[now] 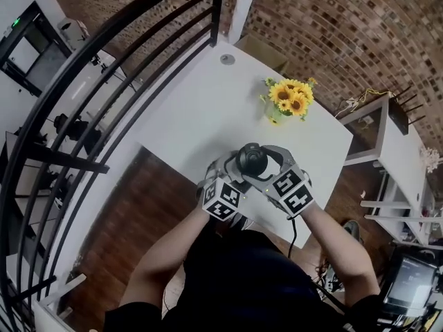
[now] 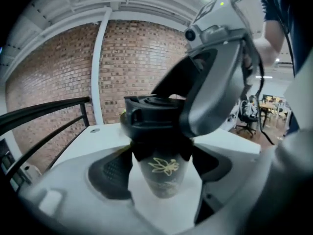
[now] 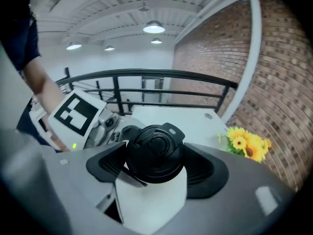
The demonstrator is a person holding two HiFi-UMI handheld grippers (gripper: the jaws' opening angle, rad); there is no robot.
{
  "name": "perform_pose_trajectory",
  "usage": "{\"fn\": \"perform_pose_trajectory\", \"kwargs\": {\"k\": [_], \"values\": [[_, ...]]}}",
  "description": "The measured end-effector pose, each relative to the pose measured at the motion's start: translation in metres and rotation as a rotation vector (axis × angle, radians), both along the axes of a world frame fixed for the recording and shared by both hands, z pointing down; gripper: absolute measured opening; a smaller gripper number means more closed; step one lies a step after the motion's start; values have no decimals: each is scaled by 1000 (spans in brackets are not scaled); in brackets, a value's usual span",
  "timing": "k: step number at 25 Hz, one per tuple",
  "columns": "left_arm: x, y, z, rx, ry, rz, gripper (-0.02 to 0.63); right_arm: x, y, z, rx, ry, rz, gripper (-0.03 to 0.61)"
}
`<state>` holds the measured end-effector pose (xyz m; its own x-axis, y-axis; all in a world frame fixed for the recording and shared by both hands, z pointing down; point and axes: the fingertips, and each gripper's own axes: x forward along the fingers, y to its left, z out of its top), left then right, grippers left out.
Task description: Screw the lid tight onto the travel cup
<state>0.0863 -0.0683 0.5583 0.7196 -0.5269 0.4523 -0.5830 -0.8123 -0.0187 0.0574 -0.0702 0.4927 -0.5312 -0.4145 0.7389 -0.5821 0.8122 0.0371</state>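
Gripping the travel cup point(image 2: 164, 175) by its dark body, just under the lid point(image 1: 250, 160), with the left tool point(image 2: 161, 168): jaws standing wide, both pads pressing on the wall (gold flower print facing this tool's camera). Straddling the black lid, already seated on the cup's mouth, with the right tool point(image 3: 155, 160): jaws spread wide too, pads lying just beside the rim, not visibly squeezing it. Holding the cup upright on the person's side of the sunflowers point(image 1: 291, 99), near them yet clearly apart, over the white bench point(image 1: 201, 109), close to its edge farthest from the sunflowers. Pointing both tools toward the sunflowers, marker cubes trailing on the side away from them, left tool a little farther from the flowers than the right. Leaving contact between cup base and bench unclear.
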Motion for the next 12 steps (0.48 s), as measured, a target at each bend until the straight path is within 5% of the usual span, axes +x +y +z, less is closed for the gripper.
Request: {"fn": "perform_pose_trajectory", "kwargs": {"k": [3,6,9,12], "values": [[3,2,1,21,-10,-86,380,12,2,6,34,-38,320,374],[4,3,1,24,3,-119,380,13,3,7,3,-75,356,386],[5,3,2,15,8,-74,380,-1,1,-23,0,-134,41,423],[3,2,4,10,-1,-20,380,-8,7,-38,70,15,-440,423]]}}
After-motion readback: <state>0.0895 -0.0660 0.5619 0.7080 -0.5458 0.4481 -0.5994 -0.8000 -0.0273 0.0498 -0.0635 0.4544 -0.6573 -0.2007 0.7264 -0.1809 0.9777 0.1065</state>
